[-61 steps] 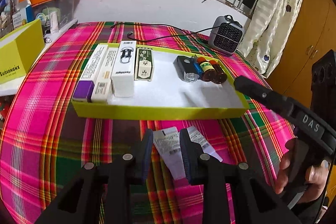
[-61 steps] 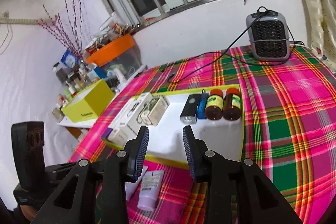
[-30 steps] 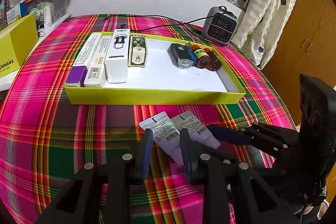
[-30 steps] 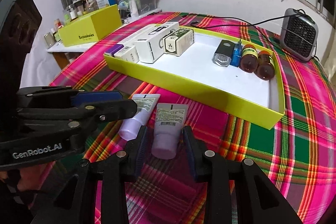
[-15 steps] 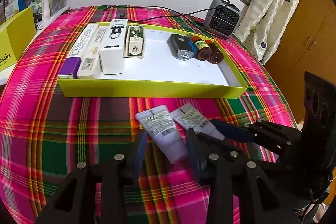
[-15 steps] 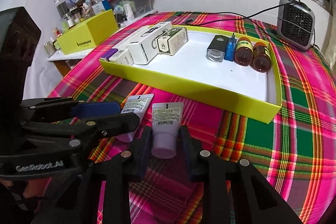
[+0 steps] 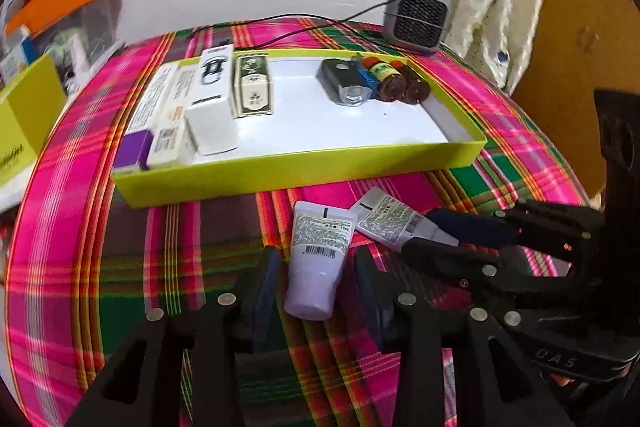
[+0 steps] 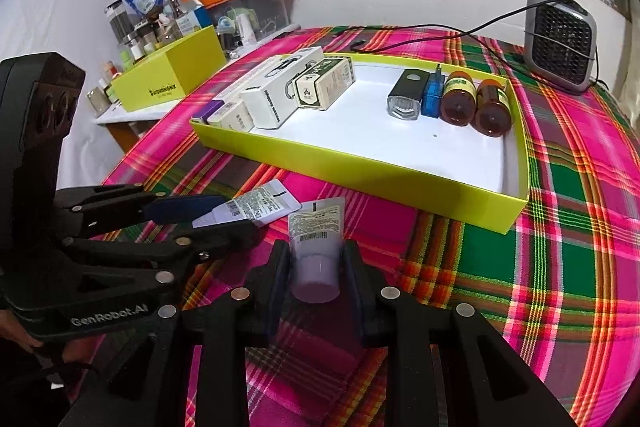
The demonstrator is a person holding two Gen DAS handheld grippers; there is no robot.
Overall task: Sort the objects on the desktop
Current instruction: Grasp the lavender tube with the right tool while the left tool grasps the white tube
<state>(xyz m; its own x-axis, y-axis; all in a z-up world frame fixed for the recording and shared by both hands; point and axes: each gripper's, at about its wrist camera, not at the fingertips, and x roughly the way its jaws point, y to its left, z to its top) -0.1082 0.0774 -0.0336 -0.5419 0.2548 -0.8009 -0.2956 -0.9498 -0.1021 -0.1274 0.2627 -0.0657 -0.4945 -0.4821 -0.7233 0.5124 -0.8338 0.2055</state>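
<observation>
Here, two small tubes lie side by side on the plaid tablecloth (image 8: 560, 267), just in front of the yellow tray (image 8: 400, 183). In the right wrist view the lavender tube (image 8: 316, 247) sits at lower centre, cap toward the camera, and the right gripper (image 8: 316, 267) has its fingers (image 8: 280, 275) pressed against both sides of the tube's cap end, so it is clamped. In the left wrist view the second tube (image 7: 318, 259) lies at lower centre between the fingers (image 7: 266, 279) of the left gripper (image 7: 318, 287), which stand wide apart with a gap on each side of the tube; nothing is grasped there. The same view shows the right gripper (image 7: 444, 241) coming in from the right edge, closed around the neighbouring tube (image 7: 386, 219).

Inside the tray, four boxes (image 7: 212, 99) are lined up in the upper left part, among them a green box (image 7: 252, 87). Toward the tray's upper right lie a small flashlight (image 8: 406, 99), a blue item (image 8: 432, 95) and two amber bottles (image 8: 476, 107), all touching in a row. Beyond the tray, in the upper right of the frame, a grey heater (image 8: 560, 43) stands on the table with its cord running left. A yellow box (image 8: 172, 75) sits off the table at the upper left.
</observation>
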